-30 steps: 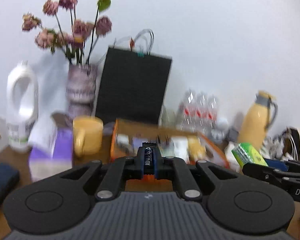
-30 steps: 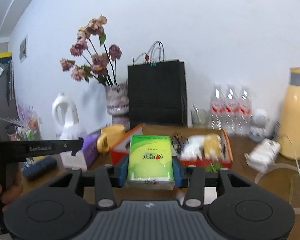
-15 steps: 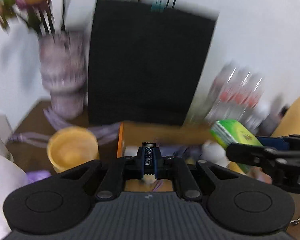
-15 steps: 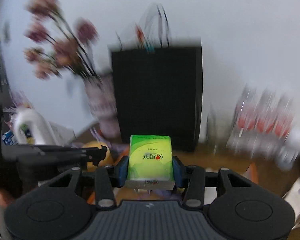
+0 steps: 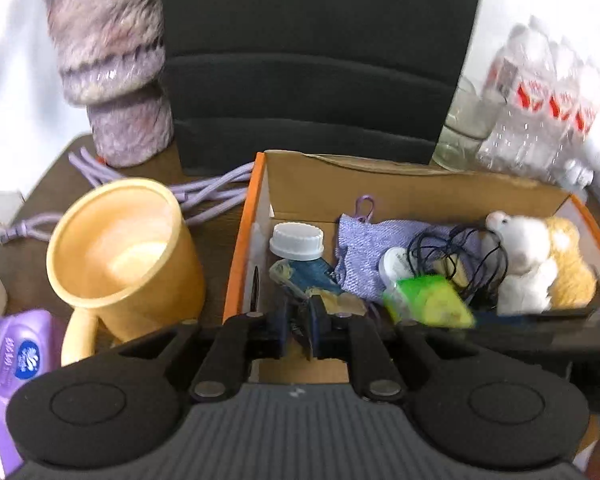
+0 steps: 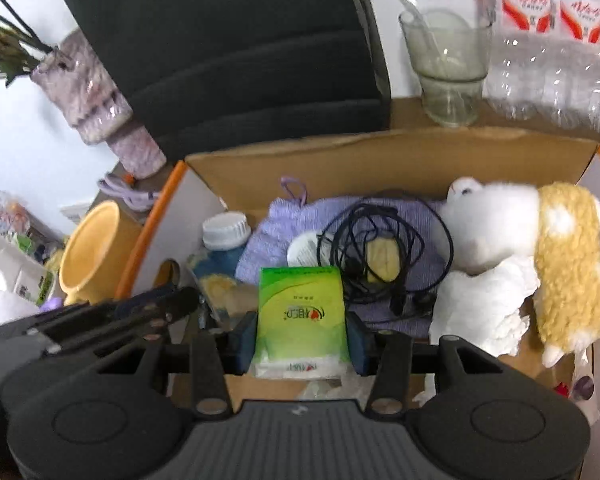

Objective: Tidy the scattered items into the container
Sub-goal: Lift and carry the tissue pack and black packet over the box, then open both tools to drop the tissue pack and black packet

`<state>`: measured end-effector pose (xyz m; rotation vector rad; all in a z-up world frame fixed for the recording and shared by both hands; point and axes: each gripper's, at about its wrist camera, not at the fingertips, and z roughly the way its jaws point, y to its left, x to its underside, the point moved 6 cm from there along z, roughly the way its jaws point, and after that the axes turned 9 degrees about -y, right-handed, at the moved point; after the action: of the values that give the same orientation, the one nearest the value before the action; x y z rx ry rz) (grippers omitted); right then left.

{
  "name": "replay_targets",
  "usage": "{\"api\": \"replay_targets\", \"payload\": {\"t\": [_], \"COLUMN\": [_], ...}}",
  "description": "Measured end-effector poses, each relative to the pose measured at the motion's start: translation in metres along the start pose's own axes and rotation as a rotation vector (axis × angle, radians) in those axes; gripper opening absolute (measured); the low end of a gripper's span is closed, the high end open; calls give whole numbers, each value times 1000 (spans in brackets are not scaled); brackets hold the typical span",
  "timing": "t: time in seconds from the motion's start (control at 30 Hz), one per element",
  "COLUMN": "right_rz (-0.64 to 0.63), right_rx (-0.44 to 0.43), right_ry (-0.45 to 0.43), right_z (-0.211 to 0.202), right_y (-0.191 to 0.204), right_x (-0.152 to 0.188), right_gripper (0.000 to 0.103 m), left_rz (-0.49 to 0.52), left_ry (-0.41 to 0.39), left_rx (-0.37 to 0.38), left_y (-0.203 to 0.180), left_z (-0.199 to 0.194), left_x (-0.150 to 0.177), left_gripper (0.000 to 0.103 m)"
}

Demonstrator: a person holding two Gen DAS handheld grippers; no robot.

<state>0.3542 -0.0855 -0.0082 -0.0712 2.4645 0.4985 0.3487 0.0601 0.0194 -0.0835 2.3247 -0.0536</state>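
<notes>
Left wrist view: the left tool [image 5: 299, 330], a second ago back from the cardboard box [image 5: 380, 184], now hangs over its left end, its tips nearly together on something small and dark I cannot make out.

Right wrist view: the right tool [image 6: 302, 334] has carried the green tissue pack [image 6: 301, 312], clamped between its tips, over the box's contents; release looks next.
</notes>
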Motion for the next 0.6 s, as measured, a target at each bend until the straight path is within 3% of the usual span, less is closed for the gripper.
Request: {"api": "replay_targets", "payload": {"t": [0.1,0.13,0.2,0.3,0.37,0.43,0.53,0.6], "right_rz": [51,66,88,76,44,20,9,2], "right_rx": [-24,-38,-53,-20,44,115,200,244], "right_ry": [31,32,15,-17,-33,-29,-4,3], "right_z": [-2,-9,-24,-54,-74,-92,-117,-132], "right_y": [-3,-5,-6,-12,-20,-32,-53,-64], "right_x": [-1,-3,-11,-26,-35,-40,-38,-34], "right_gripper": [55,57,66,77,80,84,87,88], "left_rz": [-49,-43,-36,-15,2,-5,-6,29], "left_ry": [24,27,21,0,-14,29,118,136], "left_rx": [36,35,39,16,-10,-30,-46,-48], "left_y": [7,6,4,0,-4,-7,-15,-22], "left_z": [-6,-10,-21,-43,-56,-60,-64,-70], "left_x": [-8,-12,-20,-36,-44,-47,-44,-40], "left_gripper": [27,39,53,86,92,99,100,100]}}
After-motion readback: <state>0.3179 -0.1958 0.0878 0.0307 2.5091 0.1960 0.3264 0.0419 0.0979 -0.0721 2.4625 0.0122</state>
